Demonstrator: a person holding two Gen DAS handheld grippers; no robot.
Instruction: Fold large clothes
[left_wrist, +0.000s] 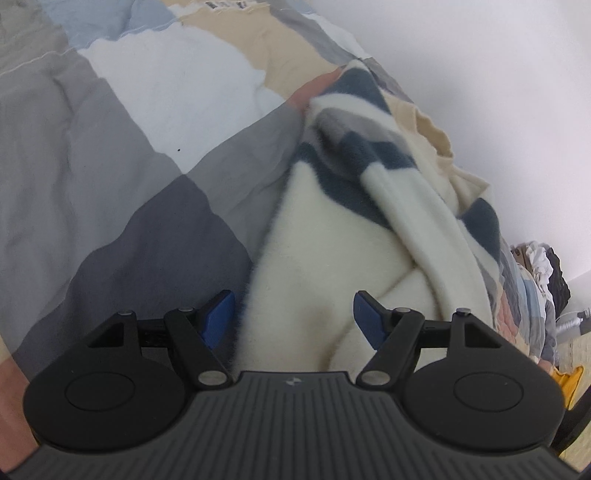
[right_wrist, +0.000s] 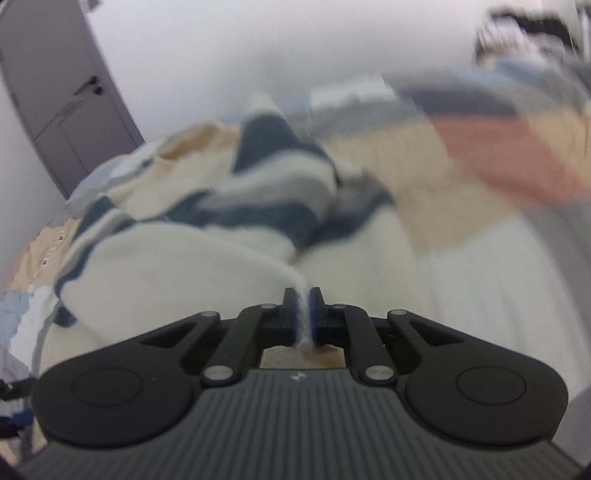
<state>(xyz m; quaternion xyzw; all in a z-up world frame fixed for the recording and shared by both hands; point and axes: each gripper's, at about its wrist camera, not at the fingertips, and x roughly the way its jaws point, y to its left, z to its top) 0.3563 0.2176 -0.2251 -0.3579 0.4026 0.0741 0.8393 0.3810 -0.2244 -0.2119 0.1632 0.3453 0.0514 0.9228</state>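
Observation:
A cream fleece garment with dark blue and grey stripes (left_wrist: 332, 236) lies bunched on a patchwork bedspread (left_wrist: 110, 155). My left gripper (left_wrist: 293, 317) is open, its blue pads on either side of the garment's cream edge, just above it. In the right wrist view the same garment (right_wrist: 207, 236) is blurred by motion. My right gripper (right_wrist: 303, 314) is shut on a thin fold of the garment's cream fabric, which runs up between the blue pads.
The bedspread (right_wrist: 480, 206) has grey, white, beige, blue and pink patches. A white wall (left_wrist: 517, 110) runs along the bed's far side. A pile of other clothes (left_wrist: 543, 266) lies at the right. A grey door (right_wrist: 62, 103) stands at the left.

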